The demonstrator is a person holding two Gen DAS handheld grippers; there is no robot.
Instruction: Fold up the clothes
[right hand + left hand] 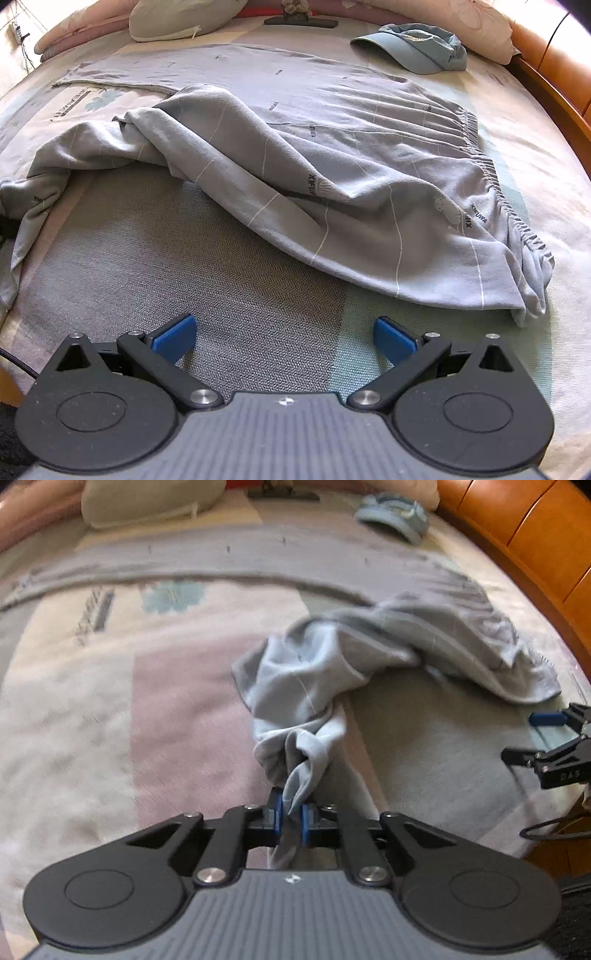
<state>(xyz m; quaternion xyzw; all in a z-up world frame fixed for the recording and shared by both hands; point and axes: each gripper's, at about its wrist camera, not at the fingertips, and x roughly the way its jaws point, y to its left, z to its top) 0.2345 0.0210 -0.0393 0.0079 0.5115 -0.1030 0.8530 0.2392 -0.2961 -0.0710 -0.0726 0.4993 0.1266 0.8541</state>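
While the left gripper (291, 818) sits at bottom centre of its own view w/ both blue pads pressed together on a bunched end of the grey trousers (369, 657), the cloth runs up from the jaws toward the mid-right of the frame in a twisted rope. In the right wrist view the right gripper (284, 338) is at bottom centre, jaws spread wide, nothing btwn them, only the woven bedspread (240, 288) below. The trousers fill the middle of that frame, one leg flat toward upper left, the other crumpled over it, elastic waistband (495, 177) at right. A light-blue cap (417, 46) lies upper right, a pillow (177, 18) upper left, wooden bed frame (535, 535) along the right edge.
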